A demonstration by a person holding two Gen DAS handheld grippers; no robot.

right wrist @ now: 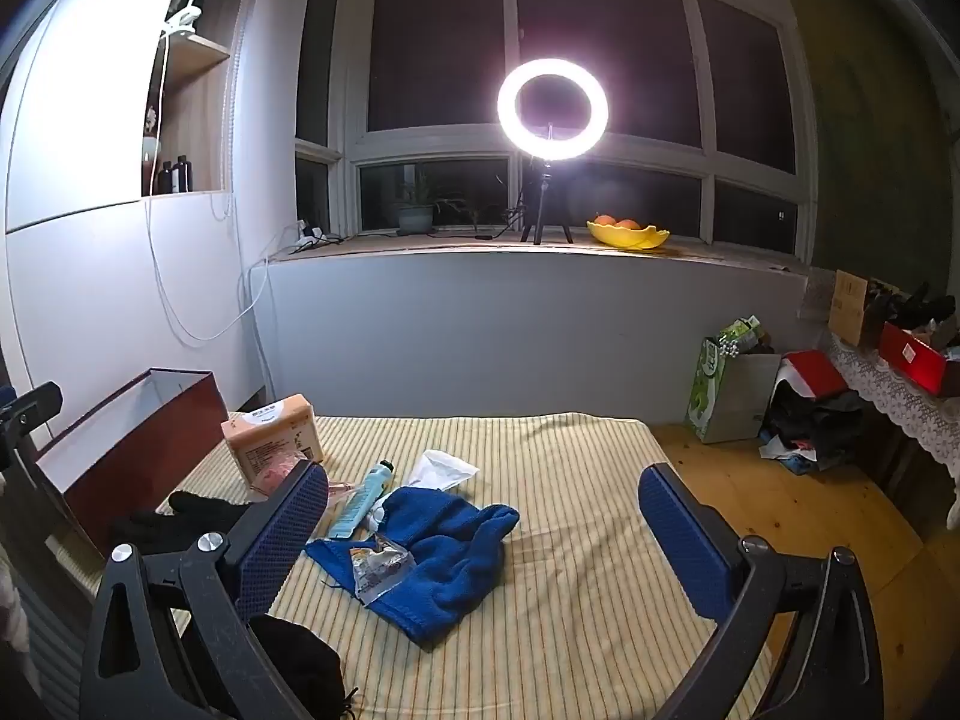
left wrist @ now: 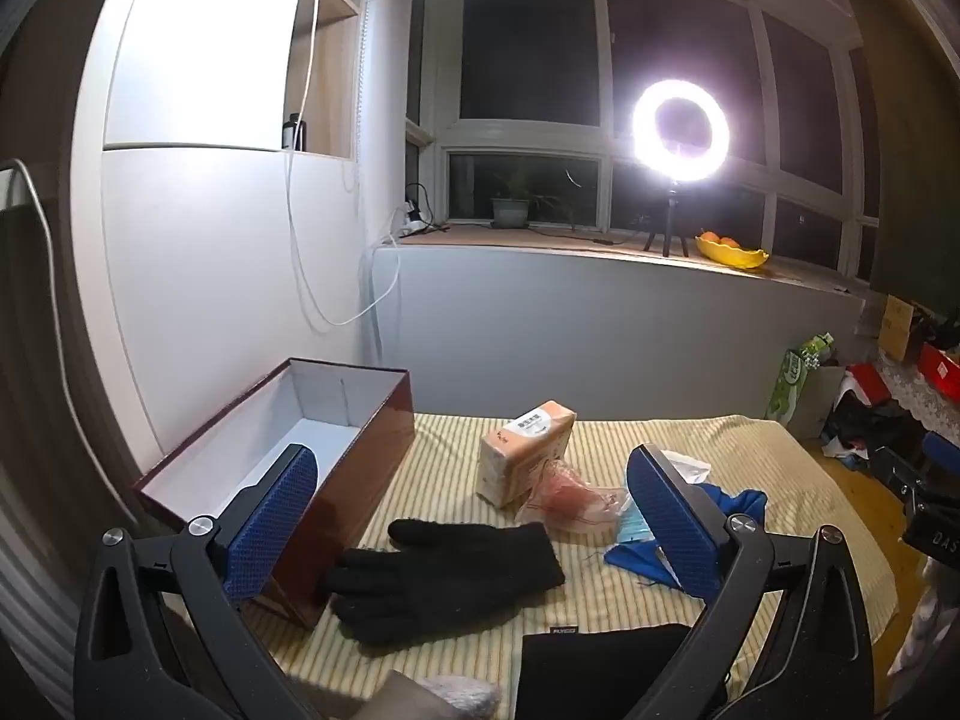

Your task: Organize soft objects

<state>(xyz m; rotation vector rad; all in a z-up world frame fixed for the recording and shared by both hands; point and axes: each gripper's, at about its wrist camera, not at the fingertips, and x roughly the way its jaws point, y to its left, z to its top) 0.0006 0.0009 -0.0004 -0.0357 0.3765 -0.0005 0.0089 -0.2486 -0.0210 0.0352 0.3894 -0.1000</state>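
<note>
Both grippers hover with jaws spread wide and nothing between them: the left gripper (left wrist: 474,516) over the near left part of a striped yellow cloth (left wrist: 630,594), the right gripper (right wrist: 483,531) further right. Just below and between the left gripper's fingers lies a black glove (left wrist: 444,570), its fingertips beside a long open red-brown box (left wrist: 300,444) that stands behind the left finger. Nearer still, a black garment (left wrist: 606,660) reaches the frame's lower edge. Ahead of the right gripper, toward its left finger, a blue knit cloth (right wrist: 444,546) carries a small clear packet (right wrist: 381,564); just beyond lie a light blue tube (right wrist: 360,504) and a white pouch (right wrist: 444,468). Further off stands an orange tissue pack (left wrist: 525,450) with a crumpled pink bag (left wrist: 564,498) against it. Far behind, a ring light (right wrist: 552,109) glows on the windowsill.
</note>
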